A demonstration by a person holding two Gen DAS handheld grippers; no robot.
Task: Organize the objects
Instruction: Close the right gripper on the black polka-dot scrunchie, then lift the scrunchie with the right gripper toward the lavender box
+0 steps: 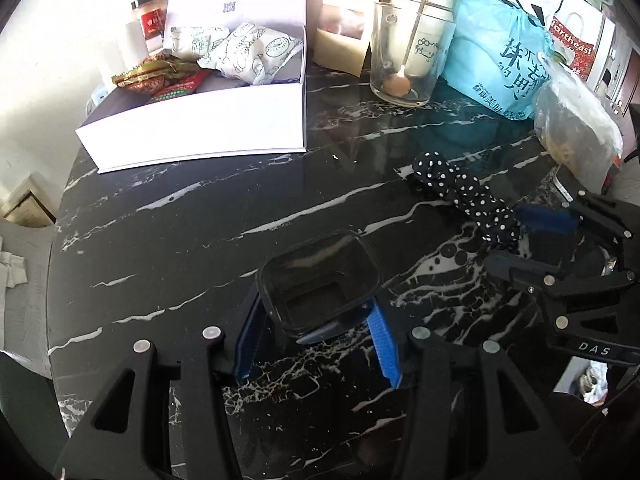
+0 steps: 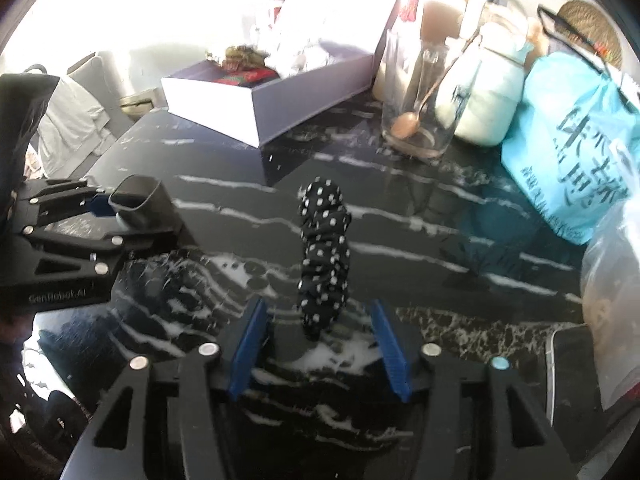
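Left gripper [image 1: 316,344] clamped on black tub [image 1: 318,282], right gripper [image 2: 318,344] apart around unplaced scrunchie [image 2: 325,256]; white box [image 1: 192,136] upper left awaiting both.

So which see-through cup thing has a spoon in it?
The tall clear glass beside the white box holds the spoon. The small dark container, between the left gripper fingers, is empty.

Clear plastic bag [image 2: 612,300] cut off at right edge, contents blurred
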